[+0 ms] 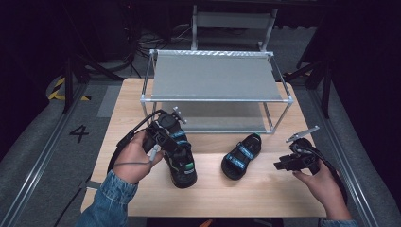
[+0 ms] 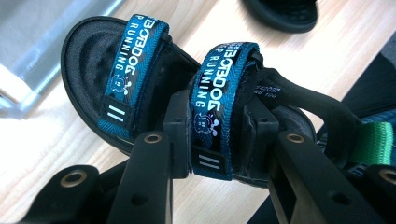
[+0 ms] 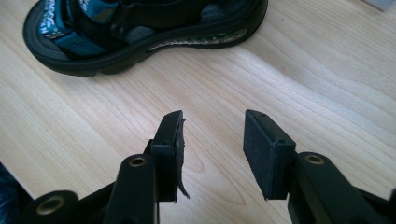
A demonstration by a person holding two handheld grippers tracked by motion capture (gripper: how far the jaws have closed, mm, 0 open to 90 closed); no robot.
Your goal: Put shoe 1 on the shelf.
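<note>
Left gripper (image 2: pixel 217 135): clamped on the blue strap of a black sandal (image 1: pixel 182 163).
Right gripper (image 3: pixel 212 149): jaws apart, nothing held.
Grey two-tier metal rack (image 1: pixel 213 75): shelves bare.

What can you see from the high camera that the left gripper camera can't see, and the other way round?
High view alone: the metal shoe rack at the back of the table, and the right gripper, open, near the second sandal.

Left gripper view alone: the white writing on the blue strap and the pads pressing on that strap.

Both: the left gripper holding the sandal, the second sandal, and the wooden tabletop.
</note>
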